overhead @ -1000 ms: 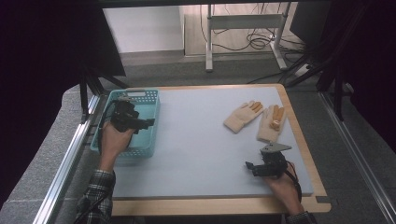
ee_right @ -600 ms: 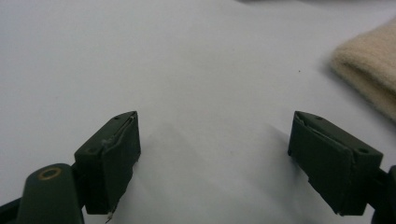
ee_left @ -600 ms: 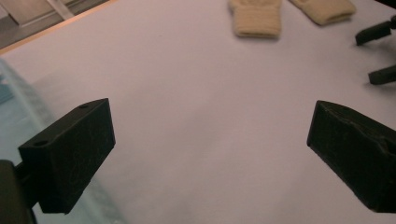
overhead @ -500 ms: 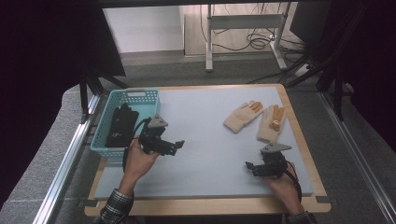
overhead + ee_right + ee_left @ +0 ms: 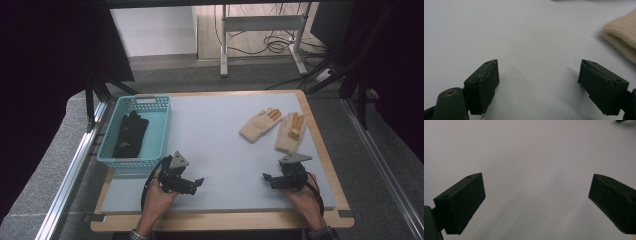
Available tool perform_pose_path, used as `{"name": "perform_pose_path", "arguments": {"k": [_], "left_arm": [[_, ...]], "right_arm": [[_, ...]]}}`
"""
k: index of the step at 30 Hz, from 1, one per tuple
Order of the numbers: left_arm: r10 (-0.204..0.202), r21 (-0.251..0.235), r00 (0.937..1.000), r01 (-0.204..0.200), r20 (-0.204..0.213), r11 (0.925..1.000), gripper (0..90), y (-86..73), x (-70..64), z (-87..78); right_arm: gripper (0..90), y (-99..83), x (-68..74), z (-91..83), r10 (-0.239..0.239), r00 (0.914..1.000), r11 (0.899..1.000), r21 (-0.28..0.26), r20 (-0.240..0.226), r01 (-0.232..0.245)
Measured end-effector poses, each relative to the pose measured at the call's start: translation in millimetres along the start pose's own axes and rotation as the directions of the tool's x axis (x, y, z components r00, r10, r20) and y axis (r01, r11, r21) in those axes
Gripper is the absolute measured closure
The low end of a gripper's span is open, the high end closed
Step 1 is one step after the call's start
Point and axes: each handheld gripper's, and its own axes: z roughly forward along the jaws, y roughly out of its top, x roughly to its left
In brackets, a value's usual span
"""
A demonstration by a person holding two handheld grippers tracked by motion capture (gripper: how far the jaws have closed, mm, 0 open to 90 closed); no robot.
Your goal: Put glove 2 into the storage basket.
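Sorting gloves into the basket (image 5: pixel 161 131), partway by the look of it: black gloves (image 5: pixel 130 134) already lie inside the blue basket at the table's left, while two tan gloves (image 5: pixel 260 125) sit on the mat (image 5: pixel 215 140) at the right, just beside each other, so likely these are left to move. Left gripper (image 5: pixel 196 183) rests low over bare mat near the front edge, just beside the basket, jaws spread wide, holding nothing. Right gripper (image 5: pixel 266 178) sits near the front right, jaws also spread and empty; its own view catches a tan cuff (image 5: pixel 621 42) off to the upper right, apart from the jaws. Neither touches a glove now, next grab probably the nearer tan one
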Motion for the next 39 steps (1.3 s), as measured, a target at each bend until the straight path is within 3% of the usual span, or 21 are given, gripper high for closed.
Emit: {"name": "perform_pose_path", "arguments": {"k": [3, 8, 20, 31, 39], "left_arm": [[-0.005, 0.034, 0.9991, 0.006, -0.041, 0.9994, 1.1, -11.5, 0.8, 6.6], [-0.028, 0.059, 0.998, 0.031, -0.058, 0.9978, 1.1, -23.0, 2.1, 17.2], [-0.055, 0.061, 0.9973, 0.058, -0.049, 0.9964, 0.6, -24.3, 4.7, 18.3], [-0.053, 0.065, 0.9974, 0.056, -0.048, 0.9963, 0.6, -24.4, 4.9, 18.0], [-0.055, 0.063, 0.9973, 0.058, -0.049, 0.9964, 0.7, -24.5, 4.9, 18.2]], "right_arm": [[16.4, 0.1, -0.2, 0.0, 0.0, 1.0, 1.0, 0.0, -0.001, 0.0], [16.9, 0.3, -0.5, -0.2, 0.004, 1.0, 1.0, 0.0, -0.004, -0.004], [28.3, 12.7, -6.4, -2.7, 0.06, 0.9979, 0.998, -0.017, -0.024, -0.06], [39.7, 59.0, -27.0, 1.6, 0.055, 0.9984, 0.997, -0.053, -0.009, -0.056], [43.2, 93.9, -48.2, 21.0, 0.056, 0.998, 0.997, -0.063, 0.028, -0.054]]}}
